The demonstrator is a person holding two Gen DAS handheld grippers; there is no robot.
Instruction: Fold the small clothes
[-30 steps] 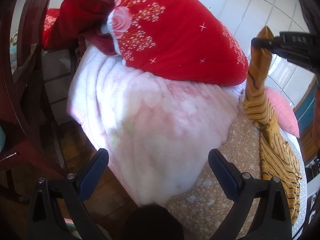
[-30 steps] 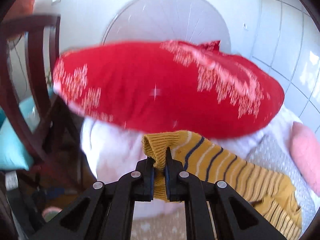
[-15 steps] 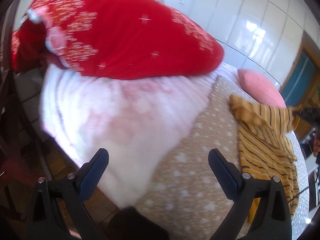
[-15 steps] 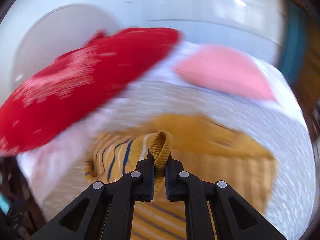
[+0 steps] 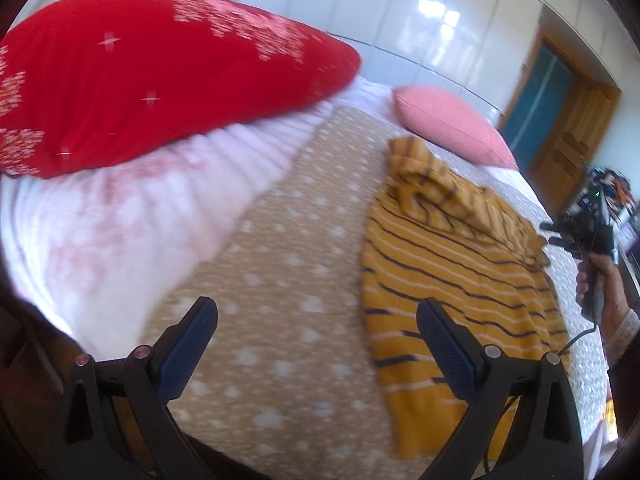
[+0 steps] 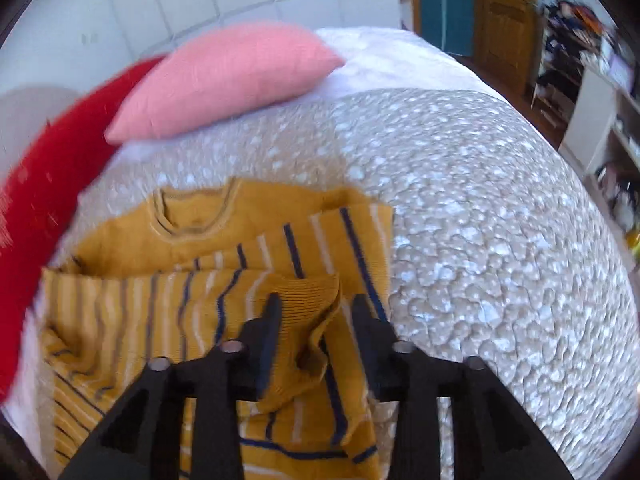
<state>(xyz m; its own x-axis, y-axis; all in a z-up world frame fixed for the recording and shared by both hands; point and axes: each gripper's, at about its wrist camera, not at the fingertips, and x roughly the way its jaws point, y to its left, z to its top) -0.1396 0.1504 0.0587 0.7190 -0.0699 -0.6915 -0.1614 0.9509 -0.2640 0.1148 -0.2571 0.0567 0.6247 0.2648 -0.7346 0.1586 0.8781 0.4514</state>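
Note:
A small mustard-yellow sweater [image 5: 452, 280] with navy and white stripes lies on the beige spotted bedspread [image 5: 288, 264]. One sleeve lies folded across its chest [image 6: 224, 292]. My left gripper [image 5: 316, 320] is open and empty, low over the bedspread just left of the sweater's hem. My right gripper [image 6: 314, 304] is open, its jaws standing either side of the sleeve cuff [image 6: 316, 300], which rests loose on the sweater. The right gripper also shows in the left wrist view [image 5: 576, 228], held in a hand at the sweater's far edge.
A big red pillow [image 5: 152, 76] lies on a white and pink blanket [image 5: 132, 216] at the left. A pink cushion [image 6: 228, 76] sits beyond the sweater's collar. A wooden door [image 6: 500, 12] and shelves [image 6: 600, 92] stand past the bed.
My right gripper carried the sleeve cuff across the sweater, laid it down and opened. My left gripper swung right, from the bed's corner towards the sweater.

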